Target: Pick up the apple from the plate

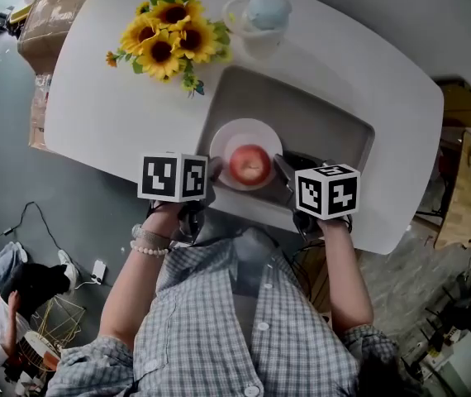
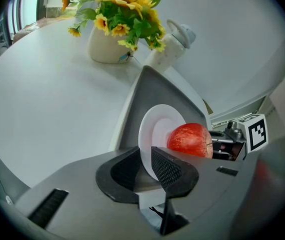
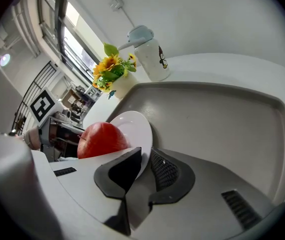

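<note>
A red apple [image 1: 250,164] lies on a white plate [image 1: 232,134] inside a grey recessed tray [image 1: 322,114] in the white table. My left gripper [image 1: 213,170] is shut on the plate's left rim, and my right gripper [image 1: 281,169] is shut on its right rim. In the left gripper view the plate [image 2: 155,128] stands edge-on between the jaws of the left gripper [image 2: 145,167], the apple [image 2: 190,140] just beyond. In the right gripper view the plate's rim [image 3: 136,126] sits between the jaws of the right gripper [image 3: 145,167], with the apple [image 3: 102,140] to the left.
A pot of sunflowers [image 1: 169,35] and a white lidded jug [image 1: 262,15] stand on the white table [image 1: 103,98] behind the tray. A cardboard box [image 1: 49,15] is at the table's far left end. Cables and a seated person [image 1: 4,304] are on the floor at left.
</note>
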Motion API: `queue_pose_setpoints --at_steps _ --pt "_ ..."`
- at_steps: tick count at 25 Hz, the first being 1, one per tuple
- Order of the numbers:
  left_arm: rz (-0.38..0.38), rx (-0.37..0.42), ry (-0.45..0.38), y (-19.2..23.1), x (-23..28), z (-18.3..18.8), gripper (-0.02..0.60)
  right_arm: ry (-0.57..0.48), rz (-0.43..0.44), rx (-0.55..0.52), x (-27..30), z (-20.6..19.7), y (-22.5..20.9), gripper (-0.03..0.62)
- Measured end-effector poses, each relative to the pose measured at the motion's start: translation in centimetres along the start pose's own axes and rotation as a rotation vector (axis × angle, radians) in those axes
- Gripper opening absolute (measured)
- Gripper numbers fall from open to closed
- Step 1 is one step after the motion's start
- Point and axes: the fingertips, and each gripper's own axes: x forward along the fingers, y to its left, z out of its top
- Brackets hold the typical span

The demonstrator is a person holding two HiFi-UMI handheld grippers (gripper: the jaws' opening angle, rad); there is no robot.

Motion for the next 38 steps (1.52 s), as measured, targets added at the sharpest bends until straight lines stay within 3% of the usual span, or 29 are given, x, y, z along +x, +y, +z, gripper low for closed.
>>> queue_pose_setpoints --at_steps 4,11,17,26,38 --pt "-0.031 -0.015 0.014 -0.2 0.2 0.1 0.066 0.015 0.011 0.092 -0.1 -0.1 -0.3 0.062" --pt "-0.086 -0.116 0.015 -0.3 0.2 0.5 0.051 0.012 -0.045 0.150 -0.4 0.1 -0.5 0.058" --pt "-0.091 -0.138 0.039 -0.4 0.5 0.5 0.051 0.014 -0.078 0.196 -0.6 0.0 -0.7 0.058" --pt "-0.101 -0.119 0.032 -0.5 -0.6 1.3 0.051 0.009 -0.085 0.236 -1.1 0.6 0.1 0.057" --pt "-0.119 -0.118 -0.012 0.9 -3.3 2.6 0.048 -0.004 -0.077 0.191 -0.8 2.7 2.8 0.057"
